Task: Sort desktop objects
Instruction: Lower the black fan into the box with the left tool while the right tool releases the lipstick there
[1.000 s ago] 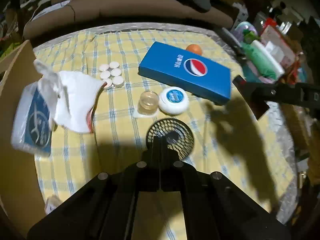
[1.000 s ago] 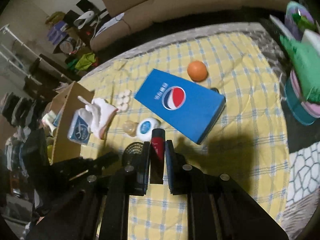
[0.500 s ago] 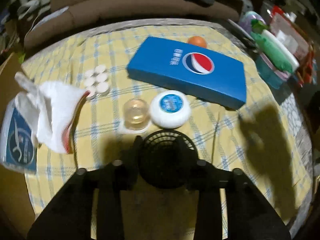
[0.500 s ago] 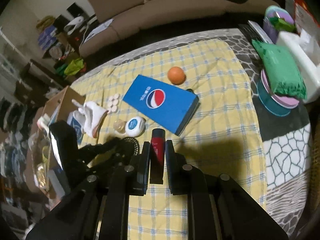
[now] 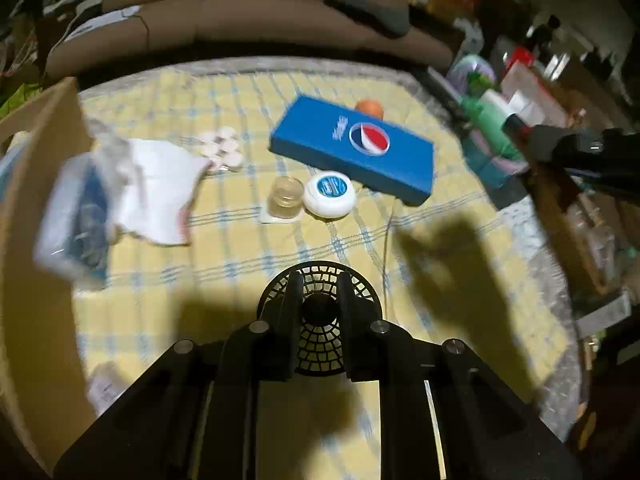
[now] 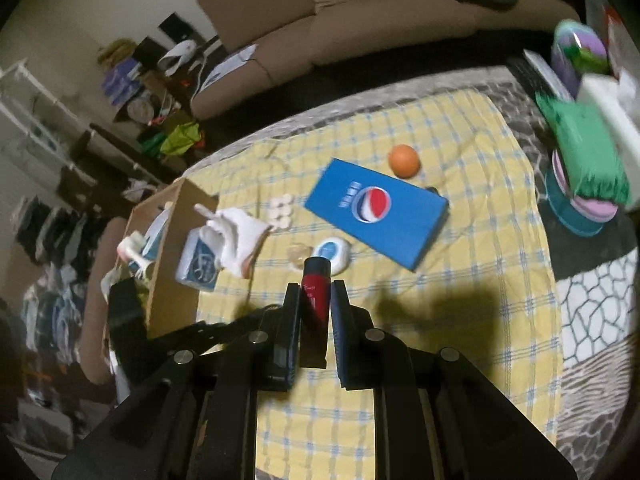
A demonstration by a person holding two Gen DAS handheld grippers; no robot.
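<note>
My left gripper is shut on a small black round fan, its fingers pinching the grille either side of the hub above the yellow checked cloth. My right gripper is shut on a red and black tube and hangs over the cloth's near part. On the cloth lie a blue Pepsi box, an orange ball, a white round tin with a blue label, a small clear jar, white tablets and a white cloth.
An open cardboard box stands at the cloth's left edge, with a blue-and-white wipes pack leaning on it. A green pack on stacked bowls sits at the right. A brown sofa runs behind the table.
My left gripper opened around the fan, then shut on it and drew it back from the jar and tin. My right gripper kept the red tube and shifted little.
</note>
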